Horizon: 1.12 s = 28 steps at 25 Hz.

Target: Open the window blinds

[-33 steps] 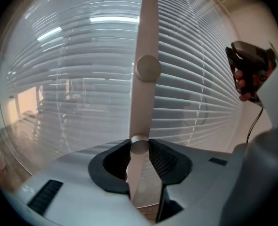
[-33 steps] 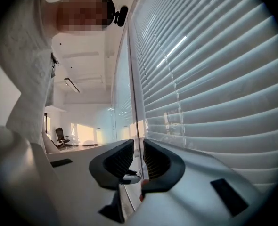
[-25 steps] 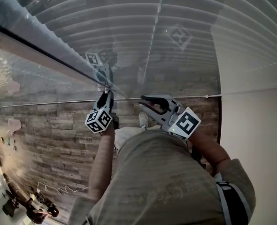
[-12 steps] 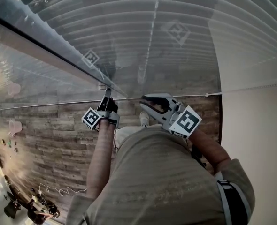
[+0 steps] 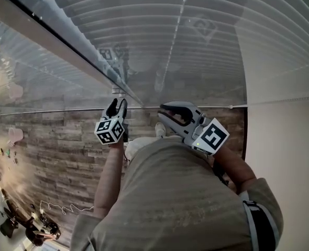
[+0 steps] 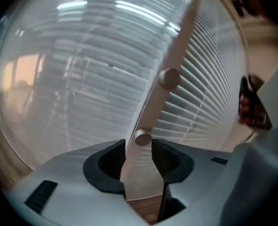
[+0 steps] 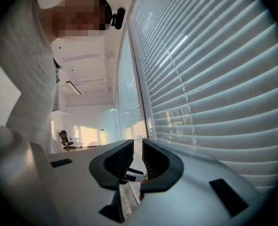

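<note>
The blinds [image 5: 196, 46] are seen hanging down in front of the person, just to the right of a pale bar [image 6: 176, 53]. Their slats are laid close over one another. Clear glass [image 6: 68, 79] is seen on the left of the bar. Two round knobs [image 6: 169, 78] are fixed on the bar, one above the other.

The left gripper [image 6: 139, 146] is held right at the bar, near its lower end. Its fingers [image 6: 106, 166] have just been opened wider. The bar is seen between them, with the lower knob at their tips. The fingers are set apart on either side of the bar, and no tight hold on it is seen.

The right gripper [image 7: 137, 149] is held to the right of the bar, close in front of the blinds. It is pointed along them. Its fingers [image 7: 118, 164] are drawn nearly together, with only a thin gap left. Nothing is held between them.

A wooden floor [image 5: 55, 150] is seen below the bar.
</note>
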Each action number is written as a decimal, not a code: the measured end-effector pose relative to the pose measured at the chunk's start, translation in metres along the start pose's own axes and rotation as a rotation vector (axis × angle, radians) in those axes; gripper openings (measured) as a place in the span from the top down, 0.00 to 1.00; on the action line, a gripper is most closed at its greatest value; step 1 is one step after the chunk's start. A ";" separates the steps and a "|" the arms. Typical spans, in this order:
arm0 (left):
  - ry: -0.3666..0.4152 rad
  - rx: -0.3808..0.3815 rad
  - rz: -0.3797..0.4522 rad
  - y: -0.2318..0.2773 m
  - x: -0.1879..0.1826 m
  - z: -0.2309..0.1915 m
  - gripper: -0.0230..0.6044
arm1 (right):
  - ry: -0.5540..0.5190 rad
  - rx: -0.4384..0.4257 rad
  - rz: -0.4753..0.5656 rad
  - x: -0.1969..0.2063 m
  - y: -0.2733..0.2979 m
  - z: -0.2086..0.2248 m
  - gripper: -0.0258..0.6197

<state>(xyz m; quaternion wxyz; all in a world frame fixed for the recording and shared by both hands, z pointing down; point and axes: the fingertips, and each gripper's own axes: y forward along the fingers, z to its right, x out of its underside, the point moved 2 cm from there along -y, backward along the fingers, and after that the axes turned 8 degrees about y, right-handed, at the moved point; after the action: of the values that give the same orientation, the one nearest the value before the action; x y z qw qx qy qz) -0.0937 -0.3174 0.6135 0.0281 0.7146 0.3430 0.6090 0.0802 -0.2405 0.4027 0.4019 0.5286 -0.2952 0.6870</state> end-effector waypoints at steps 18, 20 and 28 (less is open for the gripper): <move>0.208 -0.154 -0.047 0.011 -0.009 0.016 0.82 | 0.017 0.013 0.011 0.022 -0.017 0.007 0.87; 0.127 -0.134 -0.032 0.014 -0.008 0.013 0.82 | 0.019 0.020 0.006 0.025 -0.018 0.012 0.87; -0.341 -0.003 0.090 0.010 -0.007 0.003 0.82 | 0.047 0.033 0.002 0.024 -0.022 0.010 0.87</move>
<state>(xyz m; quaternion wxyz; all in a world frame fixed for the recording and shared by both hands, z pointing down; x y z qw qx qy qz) -0.0865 -0.3274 0.6110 0.0597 0.8222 0.3001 0.4800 0.1012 -0.2321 0.4280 0.3993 0.5186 -0.2752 0.7042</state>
